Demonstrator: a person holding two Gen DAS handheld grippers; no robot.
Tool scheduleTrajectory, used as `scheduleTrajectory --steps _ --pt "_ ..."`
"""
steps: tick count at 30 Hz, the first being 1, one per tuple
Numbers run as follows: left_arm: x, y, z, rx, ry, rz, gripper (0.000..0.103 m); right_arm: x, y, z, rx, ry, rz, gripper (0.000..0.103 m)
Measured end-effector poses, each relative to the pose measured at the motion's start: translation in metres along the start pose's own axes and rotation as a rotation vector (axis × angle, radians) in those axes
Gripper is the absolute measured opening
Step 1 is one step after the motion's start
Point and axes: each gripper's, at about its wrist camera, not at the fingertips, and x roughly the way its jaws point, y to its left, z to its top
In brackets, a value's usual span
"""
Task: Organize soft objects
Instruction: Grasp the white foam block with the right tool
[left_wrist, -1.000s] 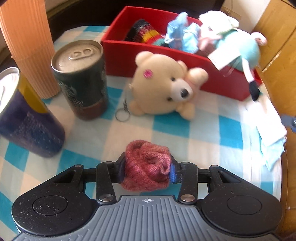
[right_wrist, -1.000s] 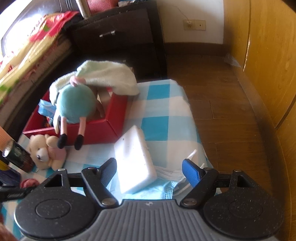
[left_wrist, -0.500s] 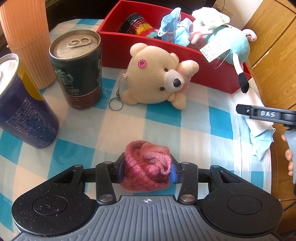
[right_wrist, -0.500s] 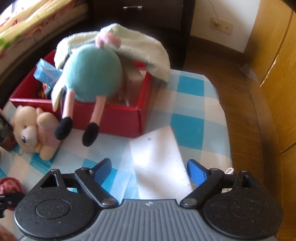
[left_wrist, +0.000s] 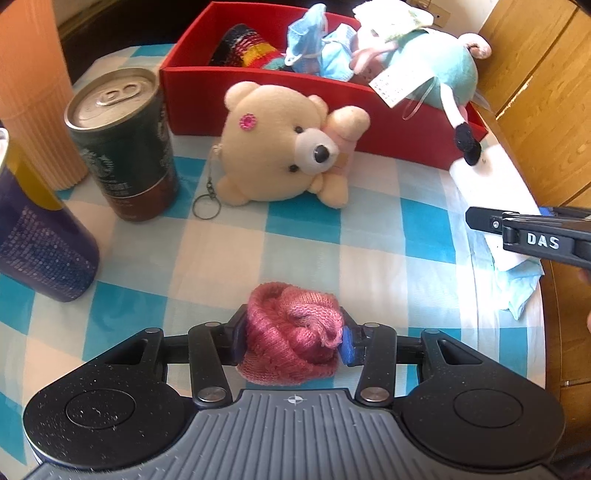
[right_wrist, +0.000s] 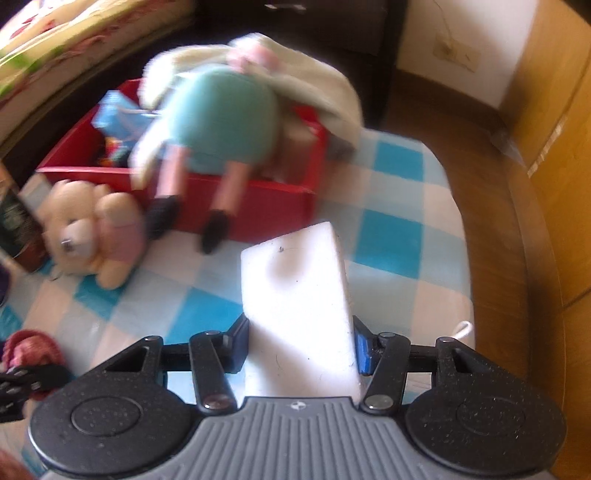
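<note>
Two grippers over the checked cloth (left_wrist: 303, 236), each with a soft thing between its jaws.

Nearest the red box's (left_wrist: 258, 99) front: left gripper (left_wrist: 291, 341) clamped on a pink knitted bundle (left_wrist: 291, 343); right gripper (right_wrist: 299, 347) closing on a white sponge block (right_wrist: 295, 295), pads at its sides. Closer to the box: cream bear (left_wrist: 284, 147) against its front wall. Inside: teal plush (left_wrist: 436, 66), legs hanging over the rim.

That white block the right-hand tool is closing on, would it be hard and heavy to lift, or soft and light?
Probably soft and light. The white block looks like matte foam with a faint dent on top, so it likely squashes as the right gripper jaws close on its sides. Its flat, boxy shape should not roll, and the dull surface seems unlikely to slip.
</note>
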Motion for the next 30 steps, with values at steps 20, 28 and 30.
scheduleTrajectory --steps 20,28,30 --pt "0.005 -0.024 -0.016 0.108 -0.051 0.079 0.051 -0.029 0.035 -0.043 -0.088 -0.013 0.085 0.031" --pt "0.011 -0.038 -0.022 0.163 -0.064 0.12 0.074 -0.015 0.033 -0.056 -0.046 0.044 0.114 0.042" --pt "0.012 -0.036 -0.022 0.159 -0.066 0.131 0.078 -0.011 0.035 -0.057 -0.058 0.059 0.099 0.052"
